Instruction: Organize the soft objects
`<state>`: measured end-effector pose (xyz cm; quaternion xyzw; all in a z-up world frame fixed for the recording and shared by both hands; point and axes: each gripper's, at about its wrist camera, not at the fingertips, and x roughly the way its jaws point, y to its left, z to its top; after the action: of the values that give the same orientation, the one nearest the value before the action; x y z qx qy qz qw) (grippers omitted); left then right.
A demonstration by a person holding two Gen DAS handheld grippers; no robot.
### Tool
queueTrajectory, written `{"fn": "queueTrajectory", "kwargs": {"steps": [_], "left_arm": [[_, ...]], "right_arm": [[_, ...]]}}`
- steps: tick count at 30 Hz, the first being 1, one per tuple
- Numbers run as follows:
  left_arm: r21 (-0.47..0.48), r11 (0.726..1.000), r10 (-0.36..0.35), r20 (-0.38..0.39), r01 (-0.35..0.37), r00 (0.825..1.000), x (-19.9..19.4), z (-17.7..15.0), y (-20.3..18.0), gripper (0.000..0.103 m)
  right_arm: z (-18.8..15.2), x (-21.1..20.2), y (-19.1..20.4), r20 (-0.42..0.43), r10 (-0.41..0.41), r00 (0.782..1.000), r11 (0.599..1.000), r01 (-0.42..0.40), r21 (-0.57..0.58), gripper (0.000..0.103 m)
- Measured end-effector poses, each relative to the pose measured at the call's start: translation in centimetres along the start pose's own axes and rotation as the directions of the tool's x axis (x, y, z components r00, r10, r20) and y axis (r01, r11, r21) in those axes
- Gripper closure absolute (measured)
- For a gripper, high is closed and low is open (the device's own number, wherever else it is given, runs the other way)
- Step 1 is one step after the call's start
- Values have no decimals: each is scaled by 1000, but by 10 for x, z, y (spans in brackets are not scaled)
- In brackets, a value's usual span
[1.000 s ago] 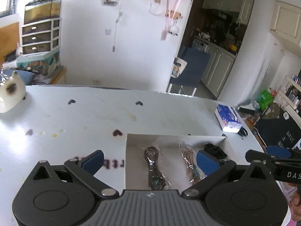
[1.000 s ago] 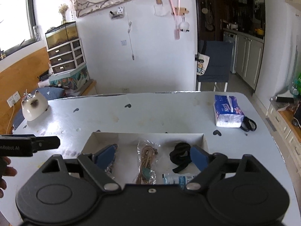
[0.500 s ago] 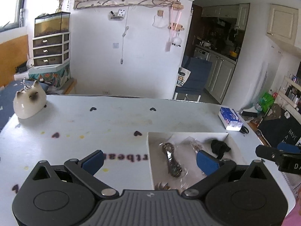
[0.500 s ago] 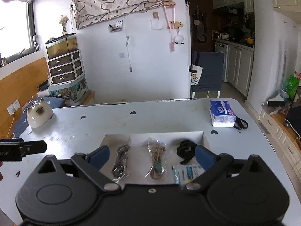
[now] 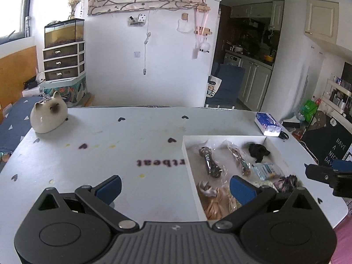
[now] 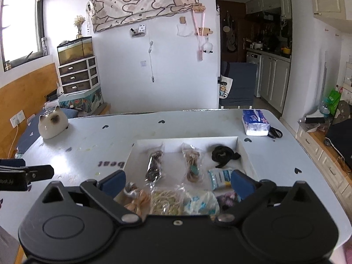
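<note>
A shallow white box point(image 6: 244, 151) sits on the white table and holds several soft items: a dark bagged cord point(image 6: 155, 165), a tan bagged cord point(image 6: 192, 162), a black band point(image 6: 223, 154), a small blue-white packet point(image 6: 220, 177), and bagged bundles in the near row point(image 6: 165, 201). The box also shows in the left wrist view point(image 5: 187, 154). My right gripper point(image 6: 177, 181) is open and empty above the box's near edge. My left gripper point(image 5: 175, 187) is open and empty, above the table at the box's left wall.
A ceramic cat figure point(image 5: 48, 115) stands at the table's far left. A blue tissue pack point(image 6: 255, 122) with black scissors point(image 6: 275, 132) beside it lies at the far right. The table edge drops off on the right.
Both grippers have pulled back and risen, so more of the box and the near row of bagged items shows. The left view has shifted left, away from the box. Both stay open.
</note>
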<state>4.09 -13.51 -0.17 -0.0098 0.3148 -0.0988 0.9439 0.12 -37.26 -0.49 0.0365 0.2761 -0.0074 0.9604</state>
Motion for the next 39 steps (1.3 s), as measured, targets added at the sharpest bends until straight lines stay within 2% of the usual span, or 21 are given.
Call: {"fn": "queueTrajectory", "kwargs": {"steps": [16,39], "left_arm": [[20,1000,4,28,-4,1000,-35,-31,13,0],[33,999,3,38,-4,999,-44,-37,15,0]], "right_arm": [[-29,-35,21,32,-39,999,999,38,12,0],[-37,-41,25,30,-44,999,999,44,3,0]]}}
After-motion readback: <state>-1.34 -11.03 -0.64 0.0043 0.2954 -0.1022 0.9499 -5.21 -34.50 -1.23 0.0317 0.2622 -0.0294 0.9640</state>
